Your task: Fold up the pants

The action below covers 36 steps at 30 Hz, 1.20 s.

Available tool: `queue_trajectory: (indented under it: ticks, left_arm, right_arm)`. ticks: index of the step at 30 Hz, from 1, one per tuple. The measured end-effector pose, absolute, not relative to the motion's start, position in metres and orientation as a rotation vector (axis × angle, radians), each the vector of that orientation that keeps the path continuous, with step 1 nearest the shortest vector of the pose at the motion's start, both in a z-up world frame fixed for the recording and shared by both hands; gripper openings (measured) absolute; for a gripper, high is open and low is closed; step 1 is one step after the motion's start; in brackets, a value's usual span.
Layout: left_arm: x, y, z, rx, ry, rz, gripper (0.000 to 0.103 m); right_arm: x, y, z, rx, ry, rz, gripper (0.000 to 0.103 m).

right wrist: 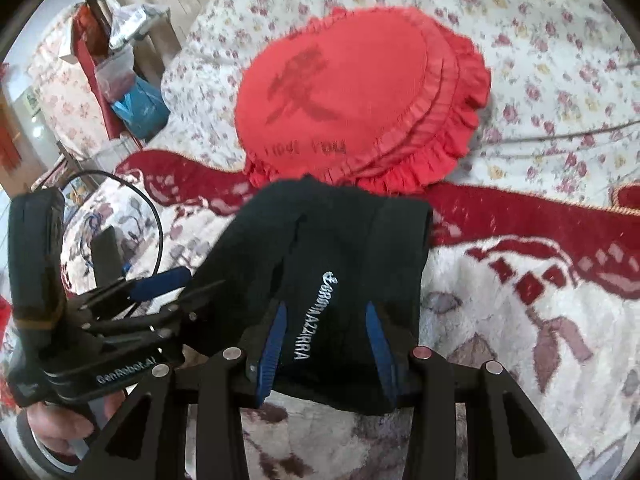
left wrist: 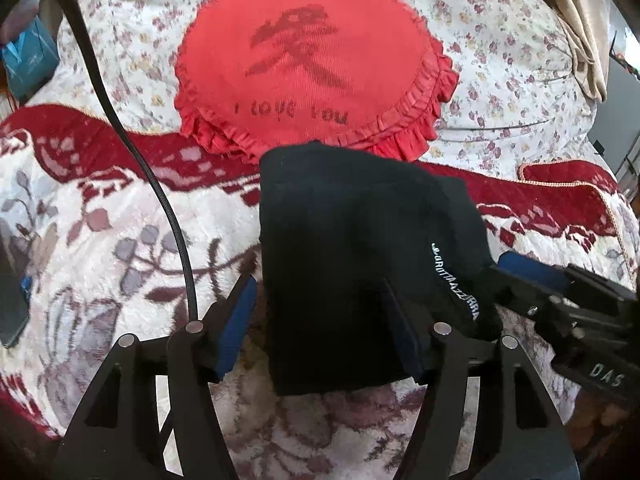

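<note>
The black pants (left wrist: 344, 248) lie folded into a small thick bundle on the fleece blanket, with white lettering on one side. They also show in the right wrist view (right wrist: 332, 264). My left gripper (left wrist: 320, 304) is open, its fingers set wide around the near left part of the bundle. My right gripper (right wrist: 326, 328) stands open around the lettered near edge, blue pads on either side of the cloth. In the left wrist view the right gripper (left wrist: 520, 276) reaches the bundle's right edge. In the right wrist view the left gripper (right wrist: 168, 284) is at the bundle's left.
A red heart-shaped frilled cushion (left wrist: 308, 64) lies just beyond the pants on a floral quilt (left wrist: 500, 60). A red and white patterned blanket (left wrist: 100, 240) covers the near bed. A black cable (left wrist: 132, 152) hangs at left. Bags and clutter (right wrist: 128, 92) stand beside the bed.
</note>
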State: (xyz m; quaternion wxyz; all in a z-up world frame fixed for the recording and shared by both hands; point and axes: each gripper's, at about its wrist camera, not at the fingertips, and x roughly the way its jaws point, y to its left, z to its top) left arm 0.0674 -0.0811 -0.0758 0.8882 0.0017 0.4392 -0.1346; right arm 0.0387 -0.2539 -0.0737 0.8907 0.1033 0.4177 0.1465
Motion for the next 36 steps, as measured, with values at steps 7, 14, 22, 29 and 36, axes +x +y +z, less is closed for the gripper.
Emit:
queue_trajectory:
  ticks: [7,14,22,29,36]
  left_arm:
    - [0.046,-0.076,-0.052,0.034,0.833,-0.237,0.064]
    - [0.029,-0.062,-0.033,0.053,0.782,-0.179,0.064]
    - [0.016,-0.058,-0.023,0.089,0.749,-0.138,0.064]
    - [0.009,-0.057,-0.014,0.071,0.733,-0.132,0.064]
    - [0.005,-0.06,-0.01,0.086,0.722,-0.128,0.064]
  right_arm:
    - [0.023,-0.252,-0.05,0.209,0.806,0.283,0.049]
    - [0.013,-0.25,-0.041,0.213,0.797,0.293,0.049]
    - [0.008,-0.244,-0.042,0.207,0.823,0.317,0.051]
    - [0.004,-0.241,-0.039,0.204,0.821,0.317,0.051]
    - [0.002,-0.24,-0.038,0.211,0.828,0.324,0.051]
